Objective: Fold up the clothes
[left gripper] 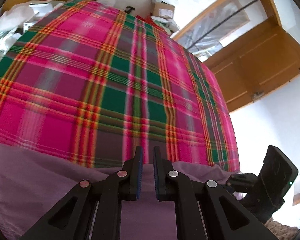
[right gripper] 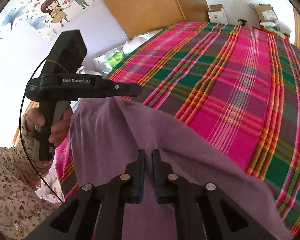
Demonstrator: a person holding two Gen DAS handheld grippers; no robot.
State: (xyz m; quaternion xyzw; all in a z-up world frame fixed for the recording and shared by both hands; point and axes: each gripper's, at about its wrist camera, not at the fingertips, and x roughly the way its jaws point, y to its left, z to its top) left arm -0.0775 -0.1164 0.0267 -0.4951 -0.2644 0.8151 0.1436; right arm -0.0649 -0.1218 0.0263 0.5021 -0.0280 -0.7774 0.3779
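Closest to me, my right gripper (right gripper: 148, 156) has its jaws nearly together, a fold of the purple garment (right gripper: 130, 132) pinched between the blue pads; the cloth drapes down over both sides of the fingers. My left gripper (left gripper: 148, 156) is just as narrow, jaws almost shut on the same garment's edge, though in the left wrist view the cloth dips between the pads and I cannot fully confirm the bite. From the right wrist camera I see the left gripper out to the side, held in the person's hand (right gripper: 56, 126), its tip touching a raised peak of the purple fabric. The garment lies on the near edge of the plaid bedspread (left gripper: 110, 70), which runs away towards cardboard boxes (left gripper: 162, 10) and a wooden door (left gripper: 260, 66). I judge this is the lift-and-carry of a fold: I'd keep both grips firm, hold the two corners level and taut between the hands, and lay the edge over squarely so no wrinkle gets trapped.
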